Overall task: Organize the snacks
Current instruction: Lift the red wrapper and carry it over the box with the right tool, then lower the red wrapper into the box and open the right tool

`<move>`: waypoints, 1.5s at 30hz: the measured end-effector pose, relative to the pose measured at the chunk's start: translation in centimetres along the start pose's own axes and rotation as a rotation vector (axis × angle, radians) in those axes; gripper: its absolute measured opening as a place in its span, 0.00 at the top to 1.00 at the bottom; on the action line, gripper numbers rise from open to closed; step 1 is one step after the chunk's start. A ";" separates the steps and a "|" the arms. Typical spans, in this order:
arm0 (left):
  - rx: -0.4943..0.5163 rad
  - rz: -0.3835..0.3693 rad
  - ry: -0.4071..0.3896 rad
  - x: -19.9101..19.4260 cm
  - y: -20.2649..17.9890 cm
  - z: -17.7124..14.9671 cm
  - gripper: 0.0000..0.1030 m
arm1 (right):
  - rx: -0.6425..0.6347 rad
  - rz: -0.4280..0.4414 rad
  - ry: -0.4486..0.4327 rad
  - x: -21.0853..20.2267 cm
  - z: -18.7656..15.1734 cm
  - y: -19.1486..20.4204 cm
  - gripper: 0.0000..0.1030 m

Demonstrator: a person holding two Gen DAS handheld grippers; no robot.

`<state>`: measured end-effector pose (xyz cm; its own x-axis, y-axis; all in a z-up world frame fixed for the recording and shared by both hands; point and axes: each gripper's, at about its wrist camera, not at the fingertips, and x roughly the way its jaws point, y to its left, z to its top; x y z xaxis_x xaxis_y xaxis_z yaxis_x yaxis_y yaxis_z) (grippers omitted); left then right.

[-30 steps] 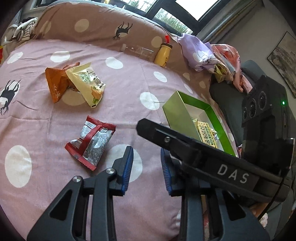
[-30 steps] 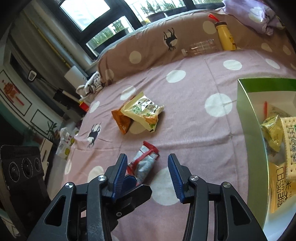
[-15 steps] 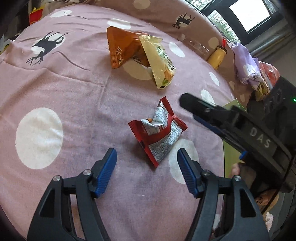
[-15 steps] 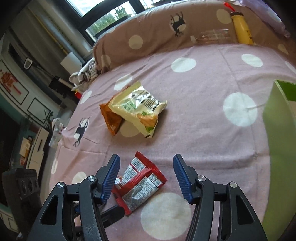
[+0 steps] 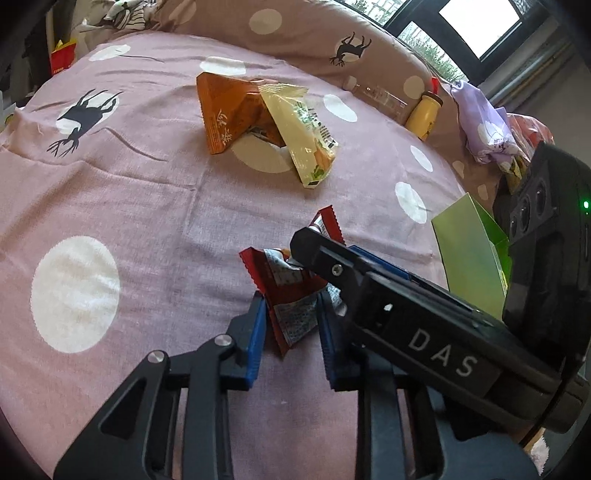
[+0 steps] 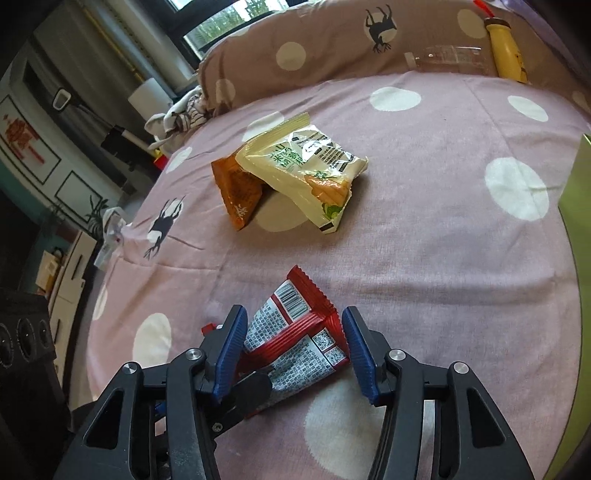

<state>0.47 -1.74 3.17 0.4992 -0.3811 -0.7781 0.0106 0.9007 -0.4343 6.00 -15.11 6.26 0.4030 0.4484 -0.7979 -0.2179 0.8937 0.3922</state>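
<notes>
Now I have the left gripper [image 5: 290,325] clamped on the near corner of the red snack packet [image 6: 295,339], which lies on the bedspread [image 5: 129,206] between the right gripper [image 6: 291,352] jaws, closing across its width.

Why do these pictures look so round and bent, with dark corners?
Both views are fisheye: the bed bulges like a dome and corners go black. Left view: the window is blown out white. Right view: the cream snack bag shows glare; the room edge is dim.
</notes>
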 end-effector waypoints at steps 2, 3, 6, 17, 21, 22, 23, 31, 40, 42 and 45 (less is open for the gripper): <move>0.027 -0.025 -0.008 -0.5 -0.9 0.1 0.76 | 0.009 -0.022 -0.035 -1.5 0.0 0.0 0.45; 0.047 -0.038 -0.018 -1.0 -1.6 0.1 0.76 | 0.015 -0.032 -0.060 -2.6 0.0 0.0 0.46; 0.113 -0.072 -0.051 -2.2 -3.9 0.2 0.75 | 0.019 -0.062 -0.134 -6.0 0.2 -0.5 0.45; 0.362 -0.253 -0.090 -2.3 -16.4 0.6 0.74 | 0.219 -0.189 -0.366 -18.0 -0.4 -8.0 0.46; 0.435 -0.304 -0.047 -0.4 -20.7 0.4 0.74 | 0.334 -0.222 -0.410 -20.5 -1.3 -12.1 0.46; 0.457 -0.309 -0.037 0.1 -21.7 0.2 0.74 | 0.366 -0.224 -0.414 -20.8 -1.5 -13.1 0.46; 0.474 -0.312 -0.027 0.7 -22.5 0.0 0.74 | 0.396 -0.228 -0.418 -21.1 -1.8 -14.1 0.46; 0.521 -0.347 0.079 4.9 -26.7 -1.2 0.74 | 0.571 -0.315 -0.390 -21.8 -3.5 -19.2 0.45; 0.500 -0.324 0.134 6.7 -27.2 -2.1 0.74 | 0.664 -0.380 -0.340 -21.2 -4.3 -21.1 0.45; 0.499 -0.318 0.130 6.4 -26.9 -2.1 0.70 | 0.657 -0.383 -0.348 -21.4 -4.3 -20.9 0.45; 0.492 -0.322 0.101 5.4 -26.2 -2.0 0.48 | 0.639 -0.370 -0.377 -21.6 -4.1 -20.5 0.35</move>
<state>1.09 -27.82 9.46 0.3195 -0.6475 -0.6918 0.5602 0.7179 -0.4132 -1.91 -43.22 13.59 0.6453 -0.0027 -0.7639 0.4886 0.7702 0.4100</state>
